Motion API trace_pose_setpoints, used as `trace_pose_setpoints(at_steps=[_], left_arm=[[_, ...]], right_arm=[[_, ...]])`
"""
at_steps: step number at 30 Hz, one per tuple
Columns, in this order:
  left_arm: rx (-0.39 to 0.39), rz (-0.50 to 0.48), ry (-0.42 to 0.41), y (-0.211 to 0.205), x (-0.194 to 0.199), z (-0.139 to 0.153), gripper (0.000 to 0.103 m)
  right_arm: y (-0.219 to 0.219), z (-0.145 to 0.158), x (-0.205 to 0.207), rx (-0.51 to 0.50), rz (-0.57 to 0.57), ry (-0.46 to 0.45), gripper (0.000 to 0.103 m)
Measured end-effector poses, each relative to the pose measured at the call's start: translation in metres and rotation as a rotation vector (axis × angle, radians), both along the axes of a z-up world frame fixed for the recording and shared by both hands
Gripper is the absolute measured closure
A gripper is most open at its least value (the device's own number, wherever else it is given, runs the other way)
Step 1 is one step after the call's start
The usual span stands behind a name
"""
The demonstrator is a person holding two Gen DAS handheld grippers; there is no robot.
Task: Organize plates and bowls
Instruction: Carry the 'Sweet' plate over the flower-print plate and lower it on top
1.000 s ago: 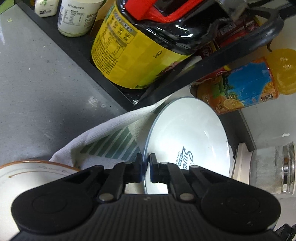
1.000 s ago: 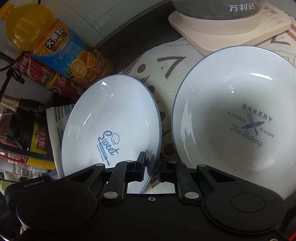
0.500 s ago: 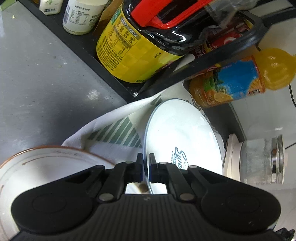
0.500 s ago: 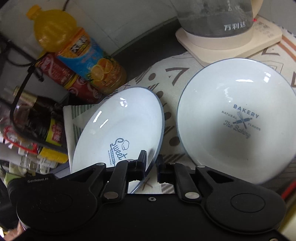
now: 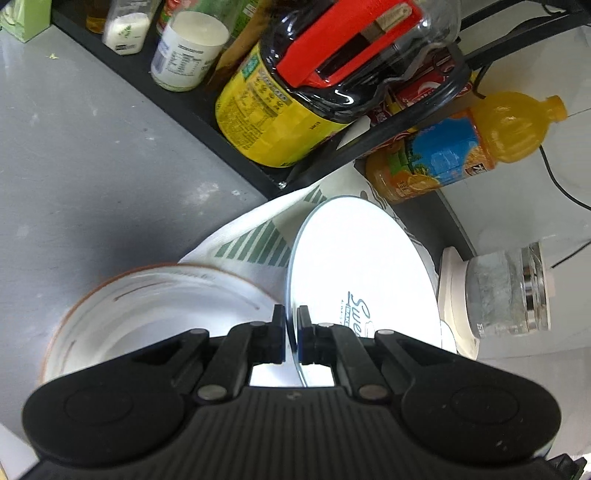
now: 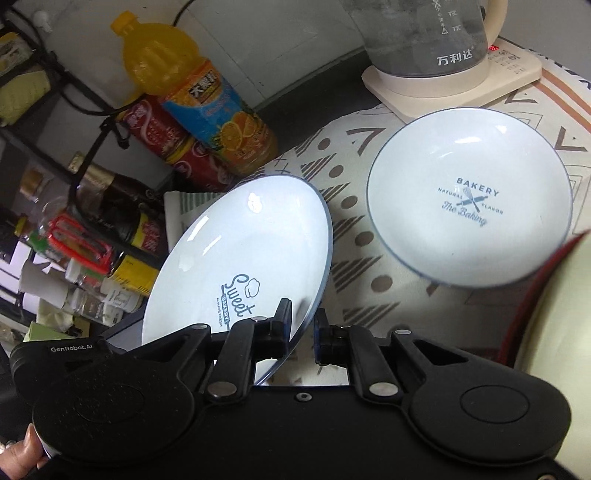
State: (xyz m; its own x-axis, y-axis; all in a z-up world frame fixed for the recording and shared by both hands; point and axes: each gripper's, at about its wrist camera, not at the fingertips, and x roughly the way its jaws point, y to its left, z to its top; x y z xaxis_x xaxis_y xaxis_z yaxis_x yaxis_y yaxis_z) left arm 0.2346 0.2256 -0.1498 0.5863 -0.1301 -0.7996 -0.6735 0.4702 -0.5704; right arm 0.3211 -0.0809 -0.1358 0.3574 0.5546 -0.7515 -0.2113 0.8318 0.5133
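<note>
A white blue-rimmed plate (image 5: 354,266) printed "Sweet" hangs tilted above a patterned cloth (image 5: 258,236). My left gripper (image 5: 291,314) is shut on its left rim. In the right wrist view, the "Sweet" plate (image 6: 243,243) has my right gripper (image 6: 303,314) shut on its lower right rim. A second white plate (image 6: 469,199) printed "Bakery" lies flat on the cloth (image 6: 354,236) to the right. A white bowl with an orange rim (image 5: 159,306) sits just left of my left gripper. Part of a red-rimmed bowl (image 6: 554,314) shows at the right edge.
A black rack (image 5: 221,122) with a yellow-labelled jug (image 5: 273,114) and jars borders the cloth. An orange juice bottle (image 6: 199,92) lies by the wall. A glass kettle (image 6: 424,33) on a cream base stands behind the Bakery plate. Grey counter (image 5: 92,166) spreads left.
Both grippers have drawn back and risen with the Sweet plate still clamped. The rack, bottle and Bakery plate look smaller, and both bowls have come further into view.
</note>
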Motion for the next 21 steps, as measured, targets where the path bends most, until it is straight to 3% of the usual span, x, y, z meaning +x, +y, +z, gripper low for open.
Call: trace_pose_setpoints(at_steps=[21], left_arm=[[-0.003,-0.022,0.009,0.0,-0.082,0.0,0.099]], right_arm=[[-0.002,0.003,-0.074,-0.039,0.073,-0.096,0.092]])
